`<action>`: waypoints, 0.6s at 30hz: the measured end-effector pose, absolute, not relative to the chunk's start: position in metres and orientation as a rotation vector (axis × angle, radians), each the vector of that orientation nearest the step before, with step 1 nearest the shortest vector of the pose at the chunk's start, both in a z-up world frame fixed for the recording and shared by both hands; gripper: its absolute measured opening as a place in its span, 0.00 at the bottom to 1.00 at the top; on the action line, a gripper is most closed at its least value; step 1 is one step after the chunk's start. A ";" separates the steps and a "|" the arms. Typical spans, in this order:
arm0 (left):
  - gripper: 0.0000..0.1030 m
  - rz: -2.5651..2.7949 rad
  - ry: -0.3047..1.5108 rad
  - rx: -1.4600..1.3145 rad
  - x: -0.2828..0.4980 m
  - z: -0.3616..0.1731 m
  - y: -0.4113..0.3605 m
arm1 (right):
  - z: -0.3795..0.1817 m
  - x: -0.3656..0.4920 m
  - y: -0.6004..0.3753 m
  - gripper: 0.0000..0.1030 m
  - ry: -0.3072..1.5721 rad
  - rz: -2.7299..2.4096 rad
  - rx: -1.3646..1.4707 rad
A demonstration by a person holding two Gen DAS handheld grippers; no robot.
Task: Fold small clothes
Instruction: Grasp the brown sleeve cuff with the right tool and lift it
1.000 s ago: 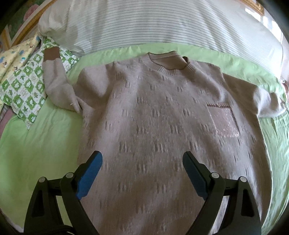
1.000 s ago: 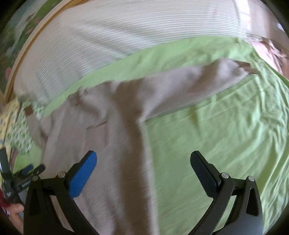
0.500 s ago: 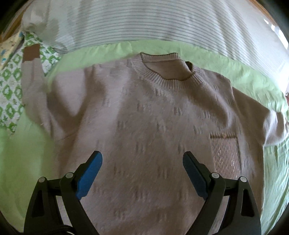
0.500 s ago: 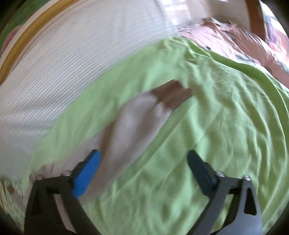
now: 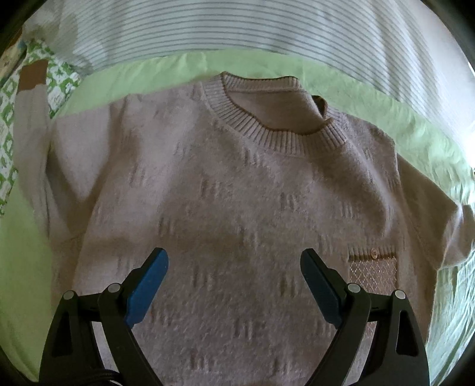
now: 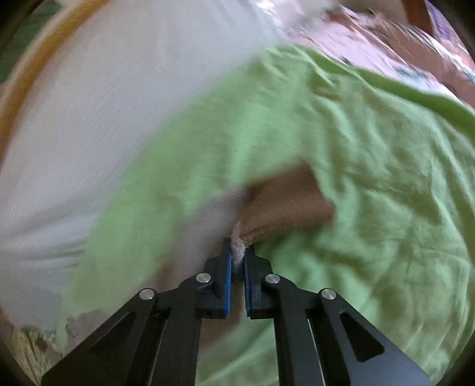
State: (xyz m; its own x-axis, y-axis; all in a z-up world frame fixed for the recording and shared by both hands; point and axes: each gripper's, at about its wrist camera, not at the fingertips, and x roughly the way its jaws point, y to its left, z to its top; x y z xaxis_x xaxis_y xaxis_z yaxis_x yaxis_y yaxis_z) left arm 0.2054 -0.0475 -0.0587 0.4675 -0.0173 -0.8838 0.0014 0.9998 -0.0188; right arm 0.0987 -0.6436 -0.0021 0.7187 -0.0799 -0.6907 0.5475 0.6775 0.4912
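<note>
The right wrist view is motion-blurred; the striped bedding [image 5: 237, 26] and green bed sheet [image 6: 371, 166] remain identifiable. The beige knit sweater [image 5: 225, 193] lies flat, front up, on the sheet, its hem cut off below. The left gripper [image 5: 234, 276] hangs spread wide above the sweater chest; the right gripper [image 6: 237, 252] is clamped on the sleeve [image 6: 207, 219] beside its brown cuff [image 6: 285, 202].

The black two-finger right gripper [image 6: 237, 258] with blue pads rises from the bottom centre of the frame, its jaws pinched on the pale beige knitted sleeve [image 6: 207, 225] just below its brown ribbed cuff [image 6: 285, 202]. Wrinkled light green sheet [image 6: 371, 193] fills the right side; a blurred white striped pillow [image 6: 104, 104] occupies the upper left.
</note>
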 end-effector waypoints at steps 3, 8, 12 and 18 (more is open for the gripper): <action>0.89 -0.016 1.076 -0.037 0.196 -0.053 -0.038 | 0.034 0.098 -0.595 0.07 0.620 -0.248 0.717; 0.89 -0.033 1.064 -0.106 0.185 -0.040 -0.012 | 0.081 0.118 -0.462 0.07 0.608 0.089 0.595; 0.89 -0.035 1.068 -0.146 0.166 -0.033 0.011 | 0.083 0.139 -0.342 0.07 0.682 0.354 0.490; 0.89 -0.053 1.103 -0.238 0.158 -0.040 0.034 | 0.039 0.167 -0.208 0.40 0.895 0.610 0.433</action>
